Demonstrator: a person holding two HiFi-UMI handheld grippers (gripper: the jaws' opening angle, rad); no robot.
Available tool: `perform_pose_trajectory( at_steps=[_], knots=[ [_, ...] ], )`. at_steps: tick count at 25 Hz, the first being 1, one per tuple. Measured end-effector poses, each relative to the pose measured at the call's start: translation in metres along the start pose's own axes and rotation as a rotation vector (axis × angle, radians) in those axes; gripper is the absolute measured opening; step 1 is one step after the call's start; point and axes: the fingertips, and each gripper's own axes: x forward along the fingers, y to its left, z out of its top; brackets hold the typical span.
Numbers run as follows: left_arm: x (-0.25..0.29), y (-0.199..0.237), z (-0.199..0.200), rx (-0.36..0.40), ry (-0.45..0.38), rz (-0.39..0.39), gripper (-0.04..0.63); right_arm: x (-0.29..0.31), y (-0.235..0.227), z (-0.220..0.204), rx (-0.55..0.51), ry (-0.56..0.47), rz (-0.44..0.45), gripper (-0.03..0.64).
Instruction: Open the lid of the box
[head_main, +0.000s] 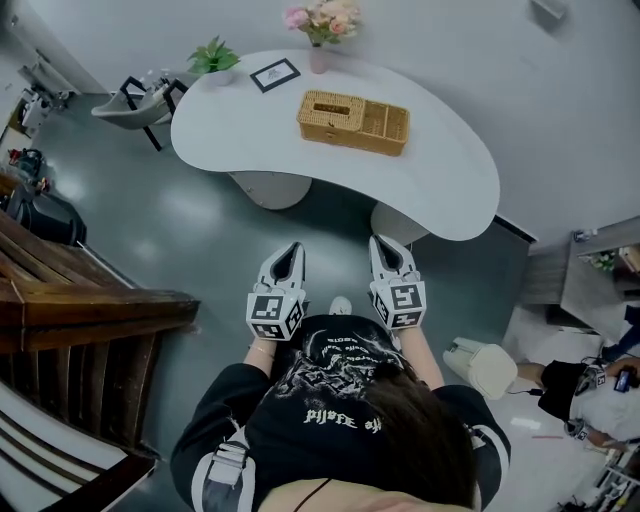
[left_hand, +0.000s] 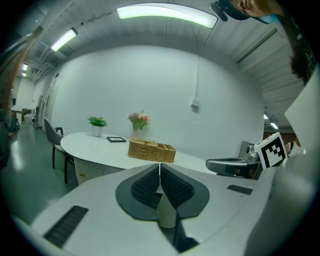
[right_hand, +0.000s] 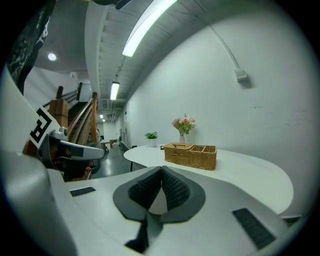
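The left gripper (head_main: 292, 248) and right gripper (head_main: 384, 244) are hanging pressed together and empty, while the wicker box (head_main: 353, 122) near the table's (head_main: 300, 155) far edge is looking light and stiff, its woven lid (head_main: 318, 113) probably best pinched at the rim.

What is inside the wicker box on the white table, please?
The wicker box has two open compartments at its right end, apparently empty. Its lid covers the left part, hiding whatever lies there.
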Motion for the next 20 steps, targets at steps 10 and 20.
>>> perform_pose_trajectory(
  at_steps=[10,20],
  knots=[
    [0.027,-0.018,-0.006,-0.005,0.018,0.011,0.025,0.005,-0.028,-0.003,-0.002,0.005,0.029,0.026],
    [0.053,-0.019,-0.009,-0.001,0.044,-0.029,0.025,0.015,-0.037,-0.006,0.012,0.023,0.014,0.026]
  ],
)
